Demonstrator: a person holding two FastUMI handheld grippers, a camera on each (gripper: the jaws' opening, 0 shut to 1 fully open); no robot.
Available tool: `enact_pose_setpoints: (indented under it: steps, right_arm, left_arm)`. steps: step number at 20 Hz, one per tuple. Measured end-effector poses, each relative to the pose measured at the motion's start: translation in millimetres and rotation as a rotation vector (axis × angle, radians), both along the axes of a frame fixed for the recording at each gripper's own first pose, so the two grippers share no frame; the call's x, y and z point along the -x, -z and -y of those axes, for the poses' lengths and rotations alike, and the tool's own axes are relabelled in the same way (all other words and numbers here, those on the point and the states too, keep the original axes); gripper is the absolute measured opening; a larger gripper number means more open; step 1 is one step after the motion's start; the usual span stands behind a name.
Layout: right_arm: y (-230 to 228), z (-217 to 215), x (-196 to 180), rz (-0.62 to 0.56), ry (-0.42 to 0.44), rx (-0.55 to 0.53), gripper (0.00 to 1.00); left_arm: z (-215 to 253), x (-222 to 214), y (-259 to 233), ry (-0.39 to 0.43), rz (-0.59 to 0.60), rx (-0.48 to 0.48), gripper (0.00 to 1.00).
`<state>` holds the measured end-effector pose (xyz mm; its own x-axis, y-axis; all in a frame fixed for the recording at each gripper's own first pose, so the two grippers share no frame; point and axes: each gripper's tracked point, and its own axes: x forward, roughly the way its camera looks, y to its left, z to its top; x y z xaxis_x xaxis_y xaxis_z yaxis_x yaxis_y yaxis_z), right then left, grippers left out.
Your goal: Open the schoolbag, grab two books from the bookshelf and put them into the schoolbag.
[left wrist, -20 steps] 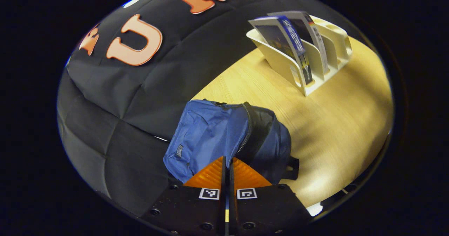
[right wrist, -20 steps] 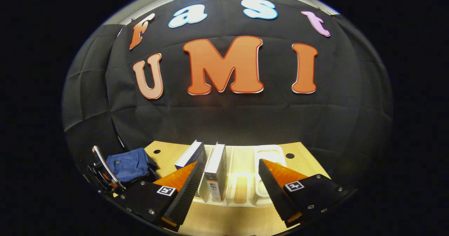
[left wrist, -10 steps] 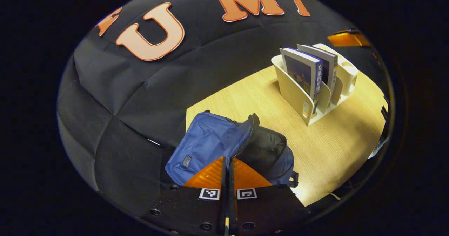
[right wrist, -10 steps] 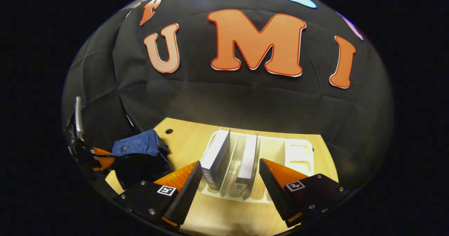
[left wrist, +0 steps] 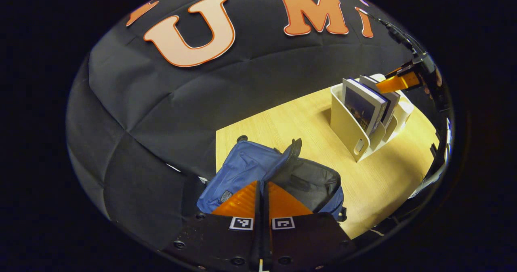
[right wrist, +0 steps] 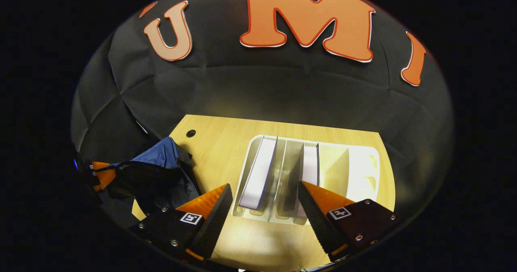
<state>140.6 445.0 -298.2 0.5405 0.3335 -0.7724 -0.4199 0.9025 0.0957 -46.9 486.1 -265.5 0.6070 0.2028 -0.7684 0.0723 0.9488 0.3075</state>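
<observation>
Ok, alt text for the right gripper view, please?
The open right gripper hovers above a white slotted plastic bookshelf holding two upright books on a light wooden table. To the left, the left gripper holds open a blue fabric schoolbag.

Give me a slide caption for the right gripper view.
Open right tongs poised above two books standing in the white bookshelf, schoolbag open alongside.

Bench (right wrist: 226,142): light wood-grain top w/ two items on it.
Blue schoolbag (left wrist: 258,171), mouth open, at left corner near round hole (right wrist: 191,133); white bookshelf (right wrist: 363,175) stands well apart, two books upright in its slots.
</observation>
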Motion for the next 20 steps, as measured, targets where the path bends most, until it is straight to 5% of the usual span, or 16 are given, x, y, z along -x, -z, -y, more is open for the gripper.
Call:
enact_pose_setpoints:
  steps: [3,11,15,20]
  right_arm:
    - [13,-9,-15,-0.022,-0.02,0.069,0.98]
    - [53,-21,-17,-0.381,0.034,0.076,0.94]
    - [61,-24,-16,-0.447,0.054,0.144,0.76]
    - [64,-29,-6,-0.523,0.104,0.189,0.42]
  left_arm:
    - [-11,-13,-9,0.018,0.005,0.021,0.03]
    - [-9,-17,-7,0.068,-0.017,0.065,0.02]
    - [-7,-12,-2,0.069,-0.024,0.097,0.02]
    - [-8,-7,1,0.053,-0.016,0.119,0.03]
